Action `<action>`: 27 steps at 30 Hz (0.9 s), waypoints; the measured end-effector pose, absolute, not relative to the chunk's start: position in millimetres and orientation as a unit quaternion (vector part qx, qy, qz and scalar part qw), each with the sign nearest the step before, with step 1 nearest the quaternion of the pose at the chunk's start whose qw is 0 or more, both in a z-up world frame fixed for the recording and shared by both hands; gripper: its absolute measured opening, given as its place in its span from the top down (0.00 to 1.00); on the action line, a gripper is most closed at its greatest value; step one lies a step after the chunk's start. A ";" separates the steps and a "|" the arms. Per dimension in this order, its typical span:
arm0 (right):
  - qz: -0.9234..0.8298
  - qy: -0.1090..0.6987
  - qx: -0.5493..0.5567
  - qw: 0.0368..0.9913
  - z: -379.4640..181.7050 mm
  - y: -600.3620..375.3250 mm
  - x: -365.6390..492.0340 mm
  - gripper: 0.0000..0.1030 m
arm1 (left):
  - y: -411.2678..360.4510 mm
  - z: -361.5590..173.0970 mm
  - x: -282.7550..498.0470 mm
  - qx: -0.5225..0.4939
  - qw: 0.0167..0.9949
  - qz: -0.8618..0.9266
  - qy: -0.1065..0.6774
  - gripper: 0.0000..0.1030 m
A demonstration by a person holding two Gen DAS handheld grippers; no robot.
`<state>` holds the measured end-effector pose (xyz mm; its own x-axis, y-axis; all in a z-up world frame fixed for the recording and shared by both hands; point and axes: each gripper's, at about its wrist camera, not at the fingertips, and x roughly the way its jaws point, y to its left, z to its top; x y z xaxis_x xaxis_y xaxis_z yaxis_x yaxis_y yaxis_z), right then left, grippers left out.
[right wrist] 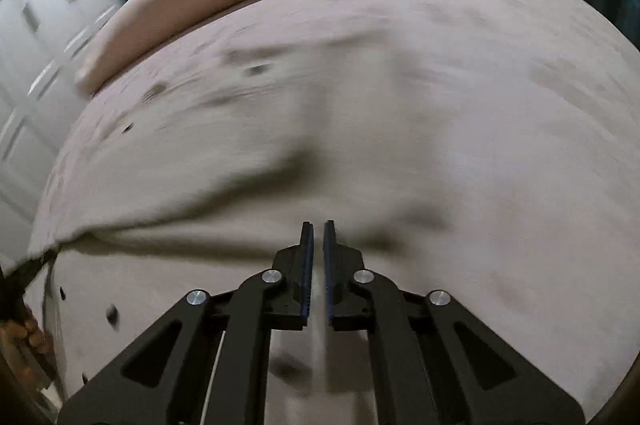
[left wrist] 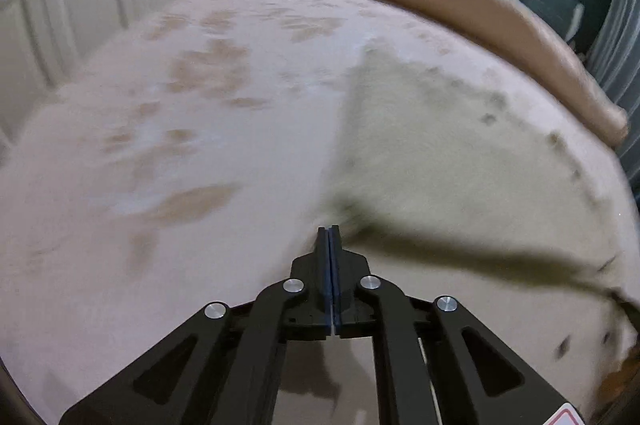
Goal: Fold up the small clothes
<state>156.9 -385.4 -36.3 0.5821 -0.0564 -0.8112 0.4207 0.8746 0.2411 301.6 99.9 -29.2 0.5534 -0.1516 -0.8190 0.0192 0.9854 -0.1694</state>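
Left hand-held gripper (left wrist: 329, 231) apparently pinching pale garment (left wrist: 440, 153) on bed (left wrist: 160, 145).

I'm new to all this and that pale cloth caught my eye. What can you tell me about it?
The pale cloth looks like soft, greenish-cream fabric with small dark specks along its edges. It lies spread on the pinkish bedcover, partly lifted into a fold near the camera. The left claw is shut at its near edge, seemingly pinching it. The pictures are blurred, so finer detail is unclear.

No legible text anywhere.
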 end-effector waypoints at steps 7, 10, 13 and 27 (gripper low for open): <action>-0.184 0.442 0.232 0.847 -11.4 -400.7 6.0 0.47 | 158.4 -19.4 208.1 -0.134 0.848 -0.050 0.510 0.55; -0.139 0.474 0.285 0.821 -27.4 -374.3 -41.2 0.42 | 169.3 -27.1 165.2 -0.174 0.820 -0.064 0.541 0.40; -0.113 0.492 0.311 0.805 -44.7 -347.8 -59.9 0.40 | 170.4 -31.0 131.8 -0.196 0.815 -0.076 0.540 0.37; -0.081 0.481 0.323 0.811 -49.2 -298.7 -27.7 0.76 | 140.8 -29.6 113.9 -0.241 0.795 -0.148 0.536 0.93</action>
